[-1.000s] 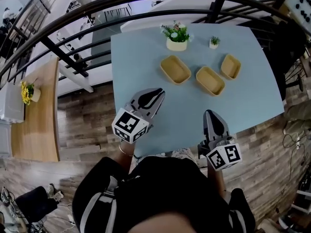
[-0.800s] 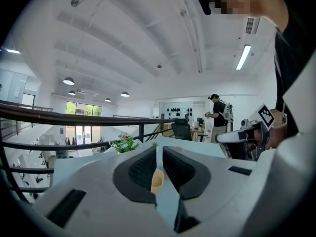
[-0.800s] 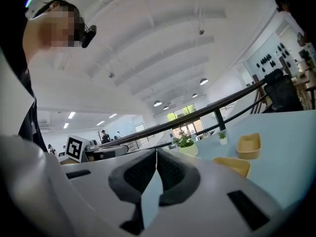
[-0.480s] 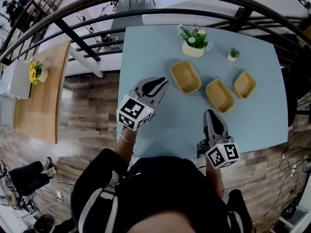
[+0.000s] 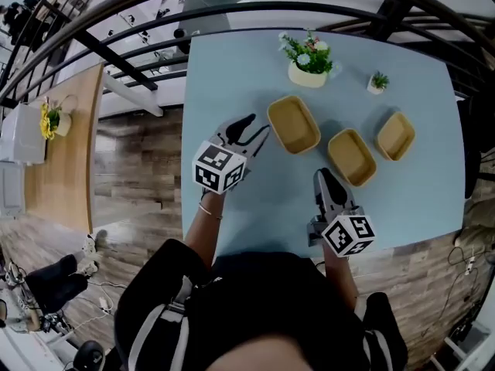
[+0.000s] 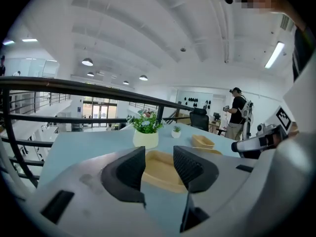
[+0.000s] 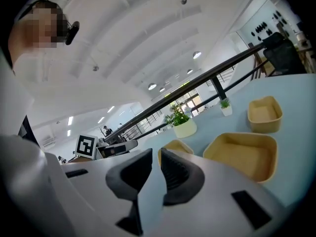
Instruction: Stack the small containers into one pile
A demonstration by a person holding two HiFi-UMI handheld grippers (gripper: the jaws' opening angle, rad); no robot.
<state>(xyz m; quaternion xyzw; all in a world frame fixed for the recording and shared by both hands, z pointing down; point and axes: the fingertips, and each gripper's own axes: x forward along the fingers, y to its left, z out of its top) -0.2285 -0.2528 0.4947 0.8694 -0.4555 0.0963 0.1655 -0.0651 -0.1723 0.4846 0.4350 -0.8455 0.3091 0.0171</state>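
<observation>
Three shallow tan containers lie apart in a row on the pale blue table (image 5: 232, 68): the left one (image 5: 292, 124), the middle one (image 5: 352, 157) and the right one (image 5: 395, 136). My left gripper (image 5: 259, 128) stands open just left of the left container, which shows between its jaws in the left gripper view (image 6: 163, 169). My right gripper (image 5: 321, 176) is shut and empty, a little short of the middle container (image 7: 242, 154). The right container (image 7: 264, 113) lies beyond it.
A white pot of flowers (image 5: 308, 72) and a tiny potted plant (image 5: 377, 83) stand at the table's far side. A dark railing (image 5: 116, 60) runs behind and left of the table. Wooden floor lies to the left. A person (image 6: 240, 115) stands far off.
My left gripper has moved forward and to the right, closer to the left container. My right gripper has edged forward toward the middle container. The containers have not moved.
</observation>
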